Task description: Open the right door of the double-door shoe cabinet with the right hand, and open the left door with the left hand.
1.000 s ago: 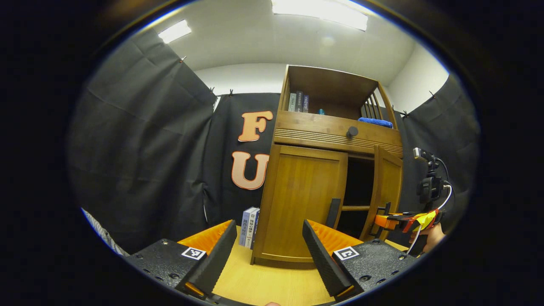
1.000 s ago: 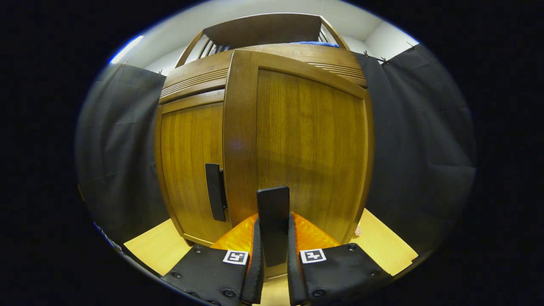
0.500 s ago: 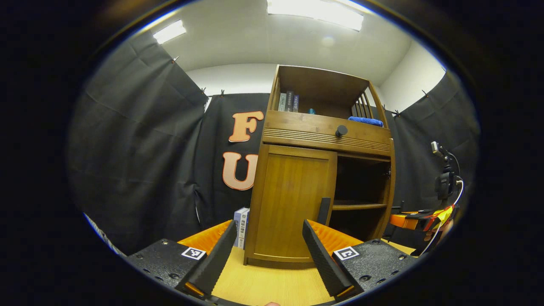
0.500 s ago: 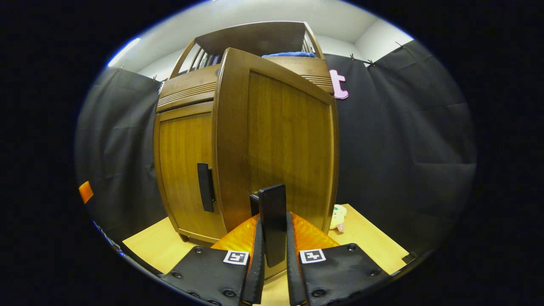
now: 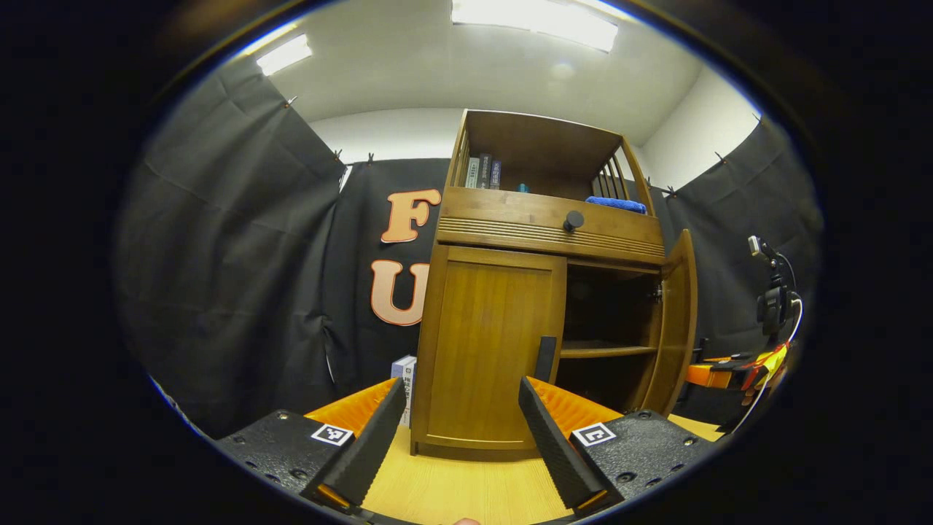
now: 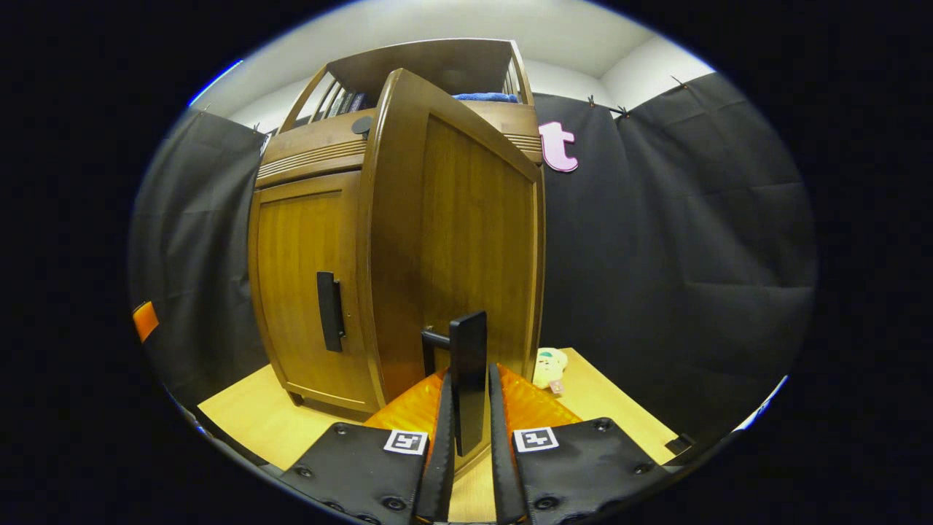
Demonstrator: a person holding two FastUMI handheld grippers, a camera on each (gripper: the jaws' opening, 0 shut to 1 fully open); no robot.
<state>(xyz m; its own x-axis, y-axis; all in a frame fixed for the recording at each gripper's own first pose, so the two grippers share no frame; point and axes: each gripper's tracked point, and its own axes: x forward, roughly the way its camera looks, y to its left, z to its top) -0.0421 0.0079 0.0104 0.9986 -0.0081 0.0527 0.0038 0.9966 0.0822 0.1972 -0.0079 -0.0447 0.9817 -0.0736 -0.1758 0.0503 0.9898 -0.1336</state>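
The wooden shoe cabinet stands on a light wood floor. Its left door is closed, with a dark vertical handle at its inner edge. The right door is swung wide, baring a dark inside with a shelf. My left gripper is open, a short way in front of the left door. In the right gripper view my right gripper is shut on the right door's handle, with the right door close ahead and the left door with its handle beyond it.
Books stand on the floor left of the cabinet. More books and a blue cloth sit on the top shelf above a drawer knob. A small plush toy lies on the floor right of the cabinet. Black cloth walls surround the booth.
The right door has swung from partly ajar to wide open, pulled by my right gripper on its handle. The left gripper stayed open and its view shifted slightly right of the cabinet.
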